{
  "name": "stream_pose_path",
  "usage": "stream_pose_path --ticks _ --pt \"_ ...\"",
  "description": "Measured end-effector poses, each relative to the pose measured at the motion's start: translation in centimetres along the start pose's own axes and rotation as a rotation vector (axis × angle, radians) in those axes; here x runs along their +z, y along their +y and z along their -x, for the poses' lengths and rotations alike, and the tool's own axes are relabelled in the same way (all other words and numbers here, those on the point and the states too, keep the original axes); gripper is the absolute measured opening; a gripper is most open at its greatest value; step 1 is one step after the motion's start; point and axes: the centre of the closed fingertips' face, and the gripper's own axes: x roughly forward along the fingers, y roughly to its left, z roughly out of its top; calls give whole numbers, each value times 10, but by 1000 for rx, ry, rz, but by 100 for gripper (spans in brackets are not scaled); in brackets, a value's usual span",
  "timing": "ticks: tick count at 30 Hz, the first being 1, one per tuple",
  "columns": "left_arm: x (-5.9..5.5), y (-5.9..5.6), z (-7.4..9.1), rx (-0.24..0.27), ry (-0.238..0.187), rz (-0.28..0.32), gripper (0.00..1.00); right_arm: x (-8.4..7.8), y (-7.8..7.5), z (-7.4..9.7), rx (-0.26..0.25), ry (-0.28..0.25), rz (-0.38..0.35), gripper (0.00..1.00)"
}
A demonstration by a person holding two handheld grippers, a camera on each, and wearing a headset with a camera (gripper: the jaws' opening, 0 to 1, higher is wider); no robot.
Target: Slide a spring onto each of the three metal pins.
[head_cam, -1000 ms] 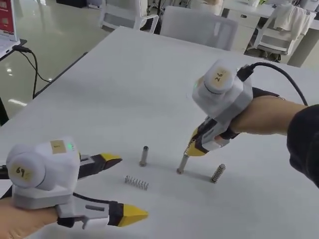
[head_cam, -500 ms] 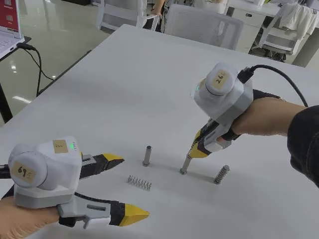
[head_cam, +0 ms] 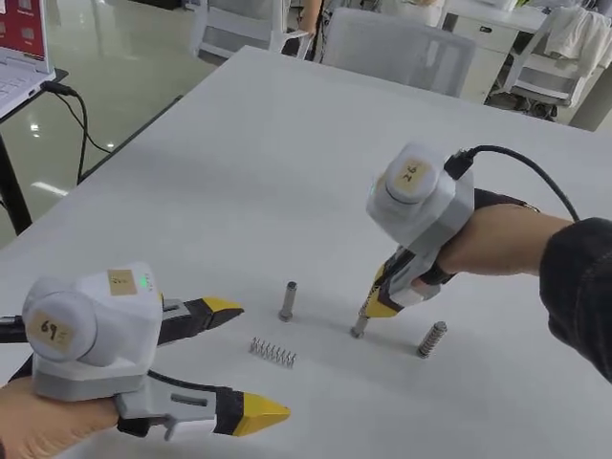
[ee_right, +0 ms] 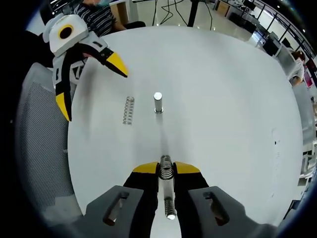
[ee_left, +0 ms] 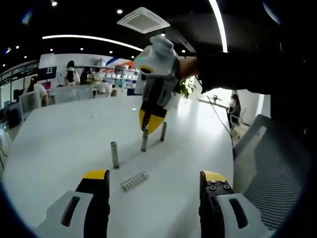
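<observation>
Evidently the right gripper (head_cam: 380,308) had come lower on the middle pin (head_cam: 360,328) over the last second, so that less bare metal showed beneath its yellow tips than before. Its jaws stood almost closed, pinching the held spring (ee_right: 167,172) that was threaded over that pin. We judged this spring to be partway down and not yet released. On the far side of the middle pin from the left gripper (head_cam: 256,360), the sprung pin (head_cam: 432,338) stood already wearing its coil. On the nearer side stood the bare pin (head_cam: 288,300), apart from the middle pin. The loose spring (head_cam: 273,352) lay flat on the bench (head_cam: 239,172) just in front of it, and neither had shifted against the middle pin. The left gripper had stayed wide open and empty, hovering low over the bench, farther from the middle pin than the loose spring was. By our reckoning one pin was done, the second nearly so, and the third waited for the loose spring, which the left gripper was well placed to take.
</observation>
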Motion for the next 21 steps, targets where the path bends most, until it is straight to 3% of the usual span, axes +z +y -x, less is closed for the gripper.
stream_pose_path --ticks 21 --pt "-3 0 -1 -2 4 6 68 -6 4 -23 12 11 -17 8"
